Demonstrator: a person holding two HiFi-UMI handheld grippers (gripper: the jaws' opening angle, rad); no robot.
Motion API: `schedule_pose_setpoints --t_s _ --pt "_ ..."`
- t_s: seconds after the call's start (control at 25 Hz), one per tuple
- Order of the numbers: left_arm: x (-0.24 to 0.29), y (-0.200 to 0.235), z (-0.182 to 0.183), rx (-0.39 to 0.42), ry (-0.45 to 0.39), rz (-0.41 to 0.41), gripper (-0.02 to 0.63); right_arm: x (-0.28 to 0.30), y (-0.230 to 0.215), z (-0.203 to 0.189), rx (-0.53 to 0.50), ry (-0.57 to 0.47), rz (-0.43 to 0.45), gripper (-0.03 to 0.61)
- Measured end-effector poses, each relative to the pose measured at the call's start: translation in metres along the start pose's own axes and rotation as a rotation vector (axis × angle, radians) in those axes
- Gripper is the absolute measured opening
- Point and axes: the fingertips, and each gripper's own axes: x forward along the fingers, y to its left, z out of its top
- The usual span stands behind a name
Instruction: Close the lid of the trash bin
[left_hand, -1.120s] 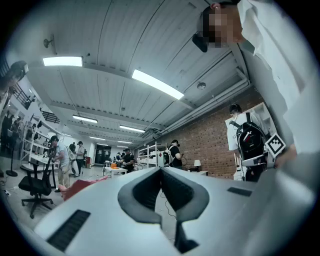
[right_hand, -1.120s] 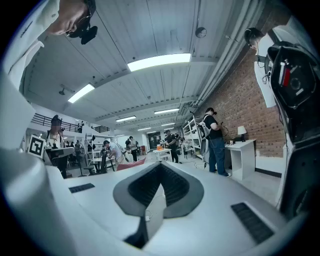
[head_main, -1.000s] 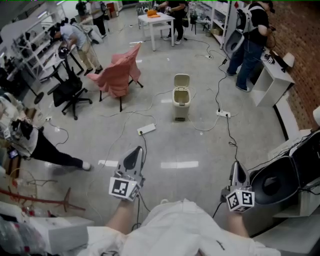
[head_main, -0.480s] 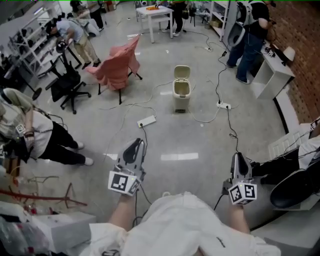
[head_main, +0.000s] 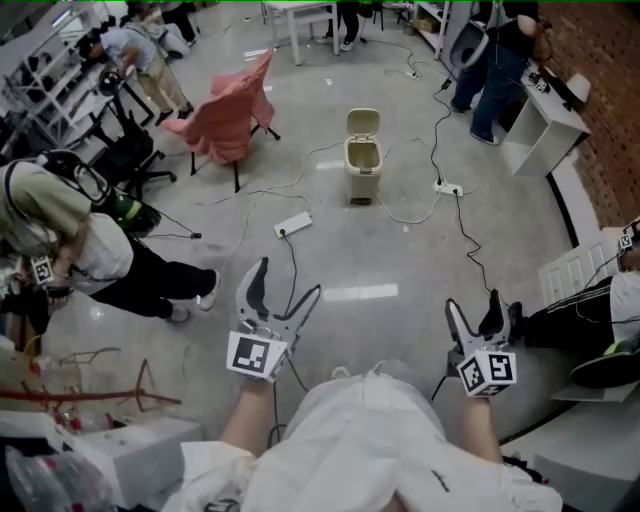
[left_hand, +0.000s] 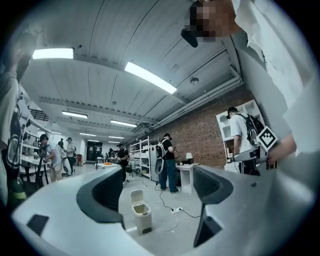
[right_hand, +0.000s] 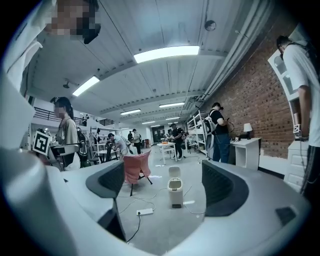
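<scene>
Just spread wide on both left gripper (head_main: 290, 278) and right gripper (head_main: 472, 303), with nothing between either pair of jaws. Well apart from the trash bin (head_main: 362, 160), out on the floor (head_main: 400, 260) with lid (head_main: 362, 122) upright. Probably readied for walking up and pushing it down.

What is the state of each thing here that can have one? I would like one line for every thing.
Trash bin: standing upright, away from both tongs.
Lid: open, raised, not yet closed.
Left tongs: open, have just been opening, nothing between them.
Right tongs: open, have just been opening, nothing between them.
</scene>
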Motion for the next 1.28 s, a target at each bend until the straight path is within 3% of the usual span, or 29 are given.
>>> schedule_pose_setpoints --t_s 0.24,0.64,1.28 --pt "0.004 0.005 -0.003 -0.034 0.006 -0.004 0.423 0.009 0.012 -0.005 -0.007 0.019 0.03 0.509" --pt "0.05 0.015 -0.006 -0.025 0.012 0.009 0.423 0.054 -0.011 -0.013 0.019 0.032 0.053 0.515" --pt "0.219 0.046 -0.014 -0.003 0.061 0.045 0.423 0.215 -0.089 0.02 0.041 0.03 0.16 0.515"
